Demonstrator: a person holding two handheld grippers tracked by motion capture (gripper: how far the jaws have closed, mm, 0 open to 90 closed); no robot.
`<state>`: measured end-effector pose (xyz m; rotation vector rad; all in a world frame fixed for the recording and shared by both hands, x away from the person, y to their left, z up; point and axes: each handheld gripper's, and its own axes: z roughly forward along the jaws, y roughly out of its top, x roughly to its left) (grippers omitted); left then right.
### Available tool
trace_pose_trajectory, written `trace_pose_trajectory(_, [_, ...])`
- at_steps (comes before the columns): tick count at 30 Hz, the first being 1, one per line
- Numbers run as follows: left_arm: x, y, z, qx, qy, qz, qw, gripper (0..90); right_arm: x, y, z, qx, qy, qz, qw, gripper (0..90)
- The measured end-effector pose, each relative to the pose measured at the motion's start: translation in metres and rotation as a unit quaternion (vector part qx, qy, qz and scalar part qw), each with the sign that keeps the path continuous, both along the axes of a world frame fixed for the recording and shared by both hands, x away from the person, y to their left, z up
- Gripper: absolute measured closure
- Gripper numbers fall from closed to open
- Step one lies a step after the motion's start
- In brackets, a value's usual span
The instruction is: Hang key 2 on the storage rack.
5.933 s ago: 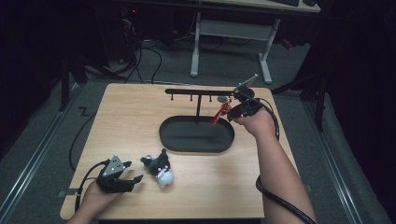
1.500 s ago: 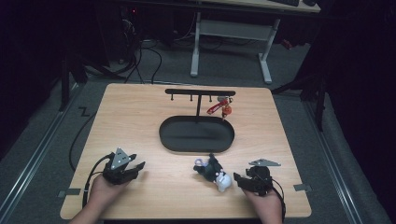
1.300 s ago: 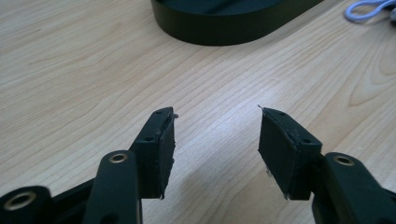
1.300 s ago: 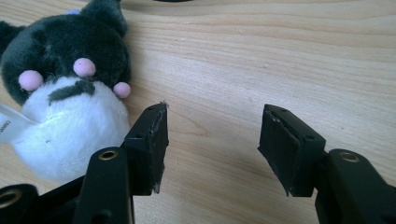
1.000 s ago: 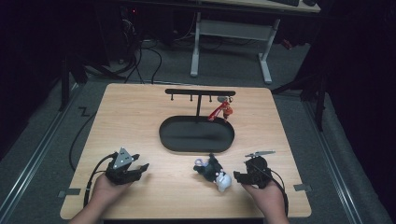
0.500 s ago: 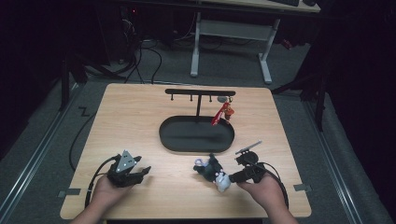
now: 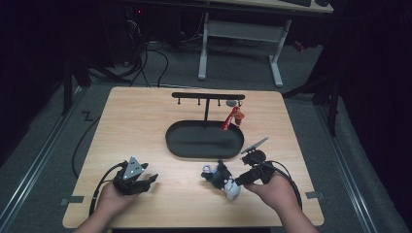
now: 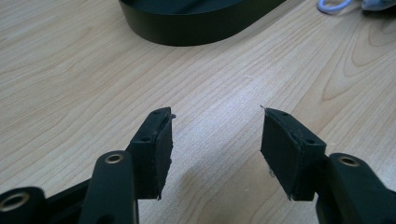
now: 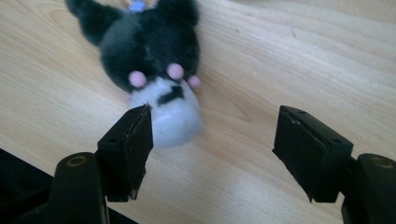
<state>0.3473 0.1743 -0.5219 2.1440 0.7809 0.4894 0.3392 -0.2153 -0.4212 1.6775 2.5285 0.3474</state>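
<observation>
plush toy (image 7: 221, 177) before tray (image 7: 204, 141), on table (image 7: 145, 121)

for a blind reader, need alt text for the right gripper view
A black and white plush toy lies on the wooden table, just beyond the open right claw, with nothing between the jaws. Its white snout sits beside the left jaw.

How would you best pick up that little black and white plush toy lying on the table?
Probably by its black middle, coming straight down. The plush toy lies flat on the table, and its white end looks rounded and slippery. The right gripper, jaws just opened and empty, is nearest.
</observation>
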Motion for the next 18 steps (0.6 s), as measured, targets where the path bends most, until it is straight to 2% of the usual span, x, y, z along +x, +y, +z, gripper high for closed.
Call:
trace_pose_trajectory(11, [0.001,-0.002,0.001,-0.001,-0.002,-0.005,1.0,43.4,-0.002,0.032,0.003,0.019,0.005,0.032,0.9993,21.7])
trace_pose_trajectory(14, [0.001,-0.003,0.001,0.0,-0.001,-0.007,1.0,43.3,-0.003,0.039,-0.001,0.019,0.012,0.041,0.9989,21.3])
trace_pose_trajectory(18, [0.002,-0.004,0.0,0.004,0.002,-0.009,1.0,43.0,-0.002,0.045,-0.009,0.019,0.022,0.041,0.9987,21.1])
